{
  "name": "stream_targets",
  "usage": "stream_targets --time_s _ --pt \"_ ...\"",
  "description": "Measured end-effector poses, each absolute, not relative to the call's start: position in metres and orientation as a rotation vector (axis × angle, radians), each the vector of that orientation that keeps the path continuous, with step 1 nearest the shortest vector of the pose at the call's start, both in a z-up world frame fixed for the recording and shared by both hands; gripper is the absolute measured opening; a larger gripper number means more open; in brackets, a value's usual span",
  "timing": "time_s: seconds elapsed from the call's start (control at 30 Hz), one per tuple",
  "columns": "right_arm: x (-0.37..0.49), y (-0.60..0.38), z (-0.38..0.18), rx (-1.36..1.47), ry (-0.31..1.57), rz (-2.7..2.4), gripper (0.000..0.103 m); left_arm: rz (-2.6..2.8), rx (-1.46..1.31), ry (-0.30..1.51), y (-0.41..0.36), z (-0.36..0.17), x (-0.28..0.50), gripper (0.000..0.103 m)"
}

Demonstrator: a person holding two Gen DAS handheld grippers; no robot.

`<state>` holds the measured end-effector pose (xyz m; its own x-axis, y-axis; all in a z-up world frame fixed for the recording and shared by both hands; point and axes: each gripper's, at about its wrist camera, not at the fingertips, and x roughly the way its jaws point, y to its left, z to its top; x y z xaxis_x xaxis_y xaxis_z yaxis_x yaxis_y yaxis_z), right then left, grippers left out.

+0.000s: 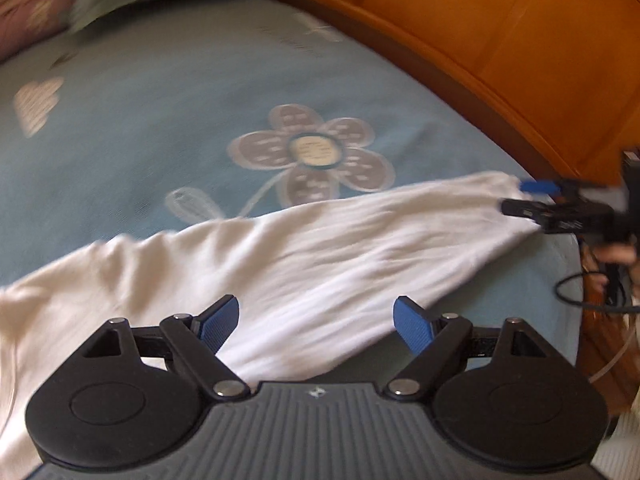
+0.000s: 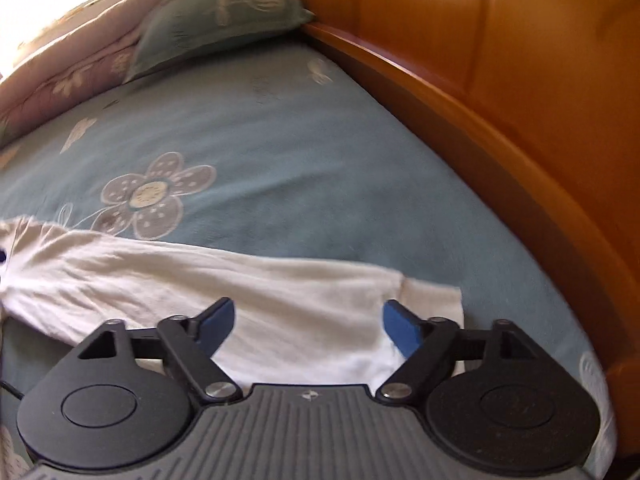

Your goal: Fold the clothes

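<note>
A white garment (image 1: 304,256) lies stretched in a long band across the blue flowered bedsheet (image 1: 160,120). My left gripper (image 1: 316,324) is open and empty, its blue pads just above the garment's near edge. In the left wrist view my right gripper (image 1: 532,200) shows at the garment's far right tip, blurred. In the right wrist view the garment (image 2: 240,292) runs from the left edge to a squared end at the right. My right gripper (image 2: 308,326) is open, its blue pads spread over that end.
An orange wooden bed frame (image 2: 500,120) curves along the right side. A green pillow (image 2: 216,20) and a folded pink quilt (image 2: 68,60) lie at the bed's far end. A black cable (image 1: 580,292) hangs by the bed's right edge.
</note>
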<state>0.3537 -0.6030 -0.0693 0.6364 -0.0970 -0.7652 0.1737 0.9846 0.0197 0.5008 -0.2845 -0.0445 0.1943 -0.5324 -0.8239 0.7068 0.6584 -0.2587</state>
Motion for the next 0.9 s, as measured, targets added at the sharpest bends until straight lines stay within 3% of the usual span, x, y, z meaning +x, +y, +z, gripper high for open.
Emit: stream_targets --time_s 0.1,0.2,0.5,0.77,0.9 --pt "0.363 -0.592 -0.089 0.027 0.944 -0.175 0.093 -0.957 0.279 1.051 -0.306 -0.049 0.482 0.084" --pt "0.364 -0.595 -0.101 0.074 0.942 -0.178 0.102 -0.996 0.251 1.127 -0.316 -0.066 0.473 0.084" --pt "0.358 -0.592 -0.107 0.083 0.892 -0.174 0.103 -1.067 0.13 1.16 -0.326 -0.073 0.461 0.087" --pt "0.349 -0.592 -0.109 0.053 0.822 -0.15 0.103 -0.865 0.182 1.103 -0.271 -0.051 0.479 0.087" --pt "0.353 -0.591 -0.101 0.094 0.843 -0.14 0.103 -0.792 0.155 1.177 -0.253 -0.076 0.492 0.087"
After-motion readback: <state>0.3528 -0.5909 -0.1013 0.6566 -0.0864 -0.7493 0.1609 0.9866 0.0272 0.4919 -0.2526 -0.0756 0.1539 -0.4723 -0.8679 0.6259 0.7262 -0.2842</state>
